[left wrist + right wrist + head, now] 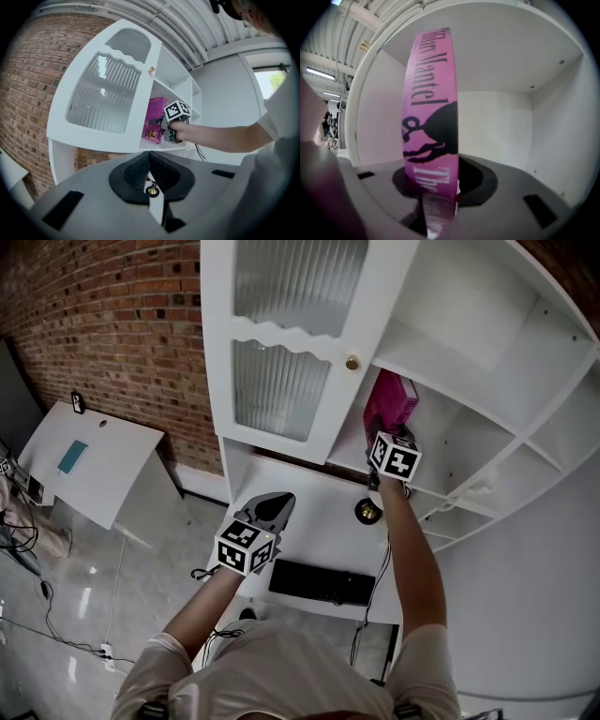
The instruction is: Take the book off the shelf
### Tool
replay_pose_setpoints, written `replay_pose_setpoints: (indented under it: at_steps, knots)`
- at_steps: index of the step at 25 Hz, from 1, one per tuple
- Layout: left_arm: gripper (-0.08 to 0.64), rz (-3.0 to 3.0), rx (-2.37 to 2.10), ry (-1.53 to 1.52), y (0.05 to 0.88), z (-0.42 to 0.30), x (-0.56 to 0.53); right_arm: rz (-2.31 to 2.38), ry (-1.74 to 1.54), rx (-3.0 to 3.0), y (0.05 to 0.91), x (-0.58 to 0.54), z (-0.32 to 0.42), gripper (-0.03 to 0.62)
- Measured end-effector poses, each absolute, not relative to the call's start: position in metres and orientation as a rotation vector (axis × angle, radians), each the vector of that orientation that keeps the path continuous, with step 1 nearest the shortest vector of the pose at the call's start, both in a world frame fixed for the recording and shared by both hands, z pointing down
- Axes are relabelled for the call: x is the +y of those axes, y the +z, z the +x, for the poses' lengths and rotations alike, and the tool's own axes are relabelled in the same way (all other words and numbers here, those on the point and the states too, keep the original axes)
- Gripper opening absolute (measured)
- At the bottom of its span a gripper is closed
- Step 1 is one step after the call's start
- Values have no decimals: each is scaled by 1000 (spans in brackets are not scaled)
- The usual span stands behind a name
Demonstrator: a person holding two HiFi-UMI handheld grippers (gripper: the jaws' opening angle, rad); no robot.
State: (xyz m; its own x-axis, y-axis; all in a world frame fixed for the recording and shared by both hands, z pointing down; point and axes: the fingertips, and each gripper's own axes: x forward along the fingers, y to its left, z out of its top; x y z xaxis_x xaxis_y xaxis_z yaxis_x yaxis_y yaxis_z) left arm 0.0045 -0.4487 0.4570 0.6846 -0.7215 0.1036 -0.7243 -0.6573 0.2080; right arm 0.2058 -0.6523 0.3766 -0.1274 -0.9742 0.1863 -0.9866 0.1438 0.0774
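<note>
A pink book [391, 401] stands upright in an open compartment of the white shelf unit [469, 343]. My right gripper [387, 434] reaches into that compartment and is shut on the book's spine [431, 108], which fills the space between its jaws [434, 187]. The left gripper view shows the book [153, 117] at the compartment's front with the right gripper [165, 127] on it. My left gripper [270, 508] hangs lower and to the left, in front of the cabinet's base, jaws together and holding nothing [150, 161].
A ribbed-glass cabinet door [281, 381] with a brass knob [352, 362] stands open left of the book. Below are a white desk surface [319, 521] and a black keyboard [309, 582]. A white table [94, 460] stands against the brick wall at left.
</note>
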Motion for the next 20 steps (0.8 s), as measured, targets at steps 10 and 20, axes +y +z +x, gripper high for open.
replay_pose_setpoints:
  at_steps: [10, 20]
  knots:
    - [-5, 2676, -1161, 14, 458, 19, -422, 1949, 109, -2255, 374, -589, 236, 143]
    - [-5, 2703, -1124, 18, 456, 36, -406, 1966, 97, -2277, 372, -516, 258, 143]
